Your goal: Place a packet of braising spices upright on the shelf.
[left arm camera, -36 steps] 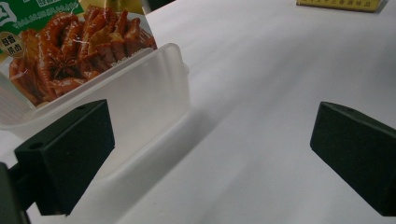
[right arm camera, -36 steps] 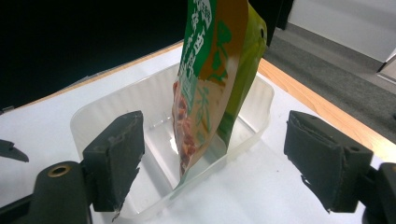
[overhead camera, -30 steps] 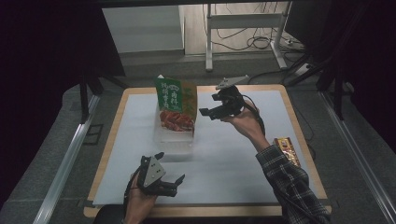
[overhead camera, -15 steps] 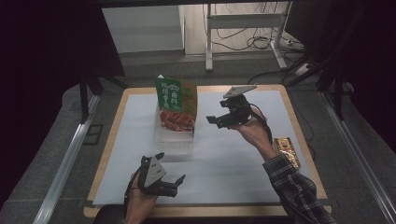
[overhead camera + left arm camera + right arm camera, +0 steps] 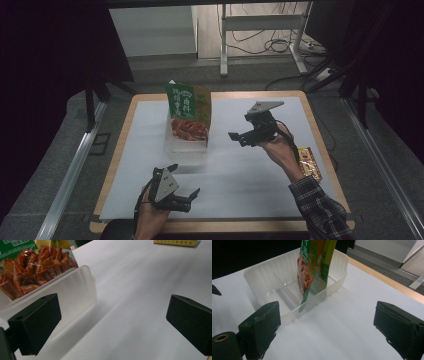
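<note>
White sheeting covers the surface point(image 5: 260, 175), a wooden board edged in pale timber, and everything else sits on it. Largest of the things is the translucent plastic tray point(image 5: 186, 145), placed left of centre toward the far side; the right gripper view shows its ribbed walls and a divider point(image 5: 287, 288) splitting it into compartments. Standing upright in the tray is the snack pouch point(image 5: 189, 111), green at the top with red-brown food pictured below, leaning a little against the far wall; its lower edge rests in the compartment on the far side of the divider.

To the right of the tray, well apart from it, the right gripper point(image 5: 239, 136) hovers above the sheet, held by a hand with a plaid sleeve point(image 5: 320, 210). Its fingers point(image 5: 260, 327) have just been opening and stand released, with nothing between them, pointing toward the tray. Near the front edge, the left gripper point(image 5: 185, 192) rests low over the sheet, its fingers point(image 5: 37, 322) also spread wide and empty, the tray's near corner just beyond them.

Smallest is a yellow packet point(image 5: 309, 162) lying flat by the right edge, beside the right forearm.
</note>
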Demonstrator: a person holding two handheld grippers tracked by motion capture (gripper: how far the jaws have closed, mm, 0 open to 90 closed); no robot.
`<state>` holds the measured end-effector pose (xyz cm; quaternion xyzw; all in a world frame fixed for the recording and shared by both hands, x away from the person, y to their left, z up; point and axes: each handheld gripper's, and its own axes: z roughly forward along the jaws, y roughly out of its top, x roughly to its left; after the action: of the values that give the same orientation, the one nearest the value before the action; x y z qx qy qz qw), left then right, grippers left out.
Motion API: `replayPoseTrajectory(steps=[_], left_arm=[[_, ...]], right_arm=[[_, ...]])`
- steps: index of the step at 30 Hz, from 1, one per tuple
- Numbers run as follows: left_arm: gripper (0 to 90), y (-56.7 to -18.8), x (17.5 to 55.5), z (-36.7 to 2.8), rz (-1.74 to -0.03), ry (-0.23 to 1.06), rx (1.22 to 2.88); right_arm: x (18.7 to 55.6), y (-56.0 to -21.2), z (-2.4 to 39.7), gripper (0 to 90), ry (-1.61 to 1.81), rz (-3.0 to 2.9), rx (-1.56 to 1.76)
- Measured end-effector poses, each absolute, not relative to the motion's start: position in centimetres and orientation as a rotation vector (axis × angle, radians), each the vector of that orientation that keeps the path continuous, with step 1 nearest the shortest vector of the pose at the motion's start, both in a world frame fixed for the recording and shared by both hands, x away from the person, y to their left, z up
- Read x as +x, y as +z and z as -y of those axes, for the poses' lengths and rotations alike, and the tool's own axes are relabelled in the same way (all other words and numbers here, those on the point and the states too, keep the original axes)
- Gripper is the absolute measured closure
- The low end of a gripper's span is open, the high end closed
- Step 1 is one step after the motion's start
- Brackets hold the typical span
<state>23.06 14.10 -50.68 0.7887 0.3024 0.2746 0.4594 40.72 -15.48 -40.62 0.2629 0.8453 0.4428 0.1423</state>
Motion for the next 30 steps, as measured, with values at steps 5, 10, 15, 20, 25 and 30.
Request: replayPoseTrajectory(steps=[5, 10, 15, 20, 25, 30], left_arm=[[0.0, -50.7, 23.0, -14.0, -0.745, 0.675, 1.944], [0.0, -50.7, 23.0, -14.0, -0.744, 0.675, 1.949], [0.0, -50.8, 23.0, -13.7, -0.739, 0.669, 1.95], [0.0, -50.8, 23.0, -13.7, -0.739, 0.67, 1.952], [0.0, -50.9, 23.0, -13.7, -0.741, 0.668, 1.953], [0.0, -50.9, 23.0, -13.6, -0.743, 0.672, 1.956]], right_arm=[[40.1, -40.9, 16.3, 6.6, 1.258, -2.429, 0.767], [39.6, -41.4, 17.1, 6.5, 1.23, -2.425, 0.773], [39.2, -42.1, 17.9, 6.4, 1.186, -2.422, 0.774], [38.9, -42.4, 18.8, 6.4, 1.177, -2.41, 0.802], [38.4, -42.8, 19.7, 6.5, 1.161, -2.403, 0.824], [38.0, -43.2, 20.8, 6.5, 1.151, -2.395, 0.855]])
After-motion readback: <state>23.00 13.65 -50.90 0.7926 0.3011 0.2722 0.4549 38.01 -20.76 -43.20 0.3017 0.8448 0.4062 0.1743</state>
